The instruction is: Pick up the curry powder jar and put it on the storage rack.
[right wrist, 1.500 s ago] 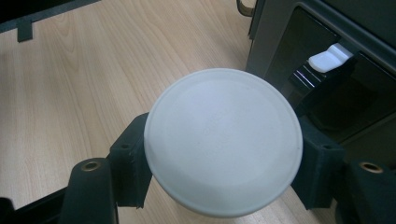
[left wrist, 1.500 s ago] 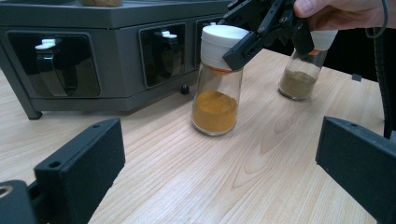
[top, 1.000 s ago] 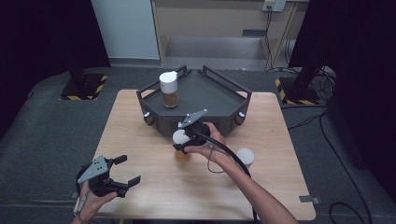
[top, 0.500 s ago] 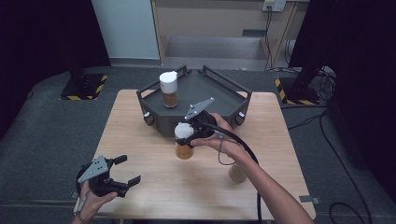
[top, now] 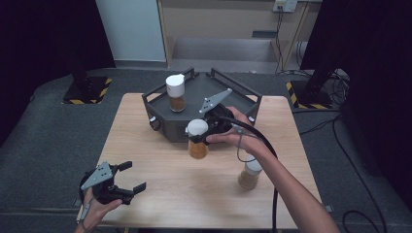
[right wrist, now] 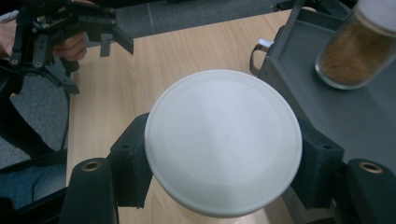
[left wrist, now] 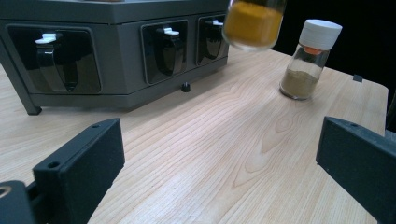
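Note:
My right gripper (top: 198, 132) is shut on a white-capped jar of orange-brown spice (top: 198, 148), held in the air just in front of the grey tray (top: 243, 99). In the right gripper view the jar's white cap (right wrist: 223, 126) sits between the two jaws of my right gripper (right wrist: 224, 161). A second spice jar (top: 176, 92) stands upright in the tray. A third jar (top: 250, 174) stands on the table to the right. My left gripper (top: 120, 181) rests open at the table's front left corner, with nothing between its jaws.
The left gripper view looks across bare wood toward the tray's dark side panels (left wrist: 116, 51), the lifted jar's bottom (left wrist: 252, 23) and the standing jar (left wrist: 310, 58). Dark floor surrounds the wooden table (top: 145, 145).
The right gripper has lifted the jar off the table and carried it up toward the tray's front. The jar on the table at right has come into full view. The left gripper has kept still.

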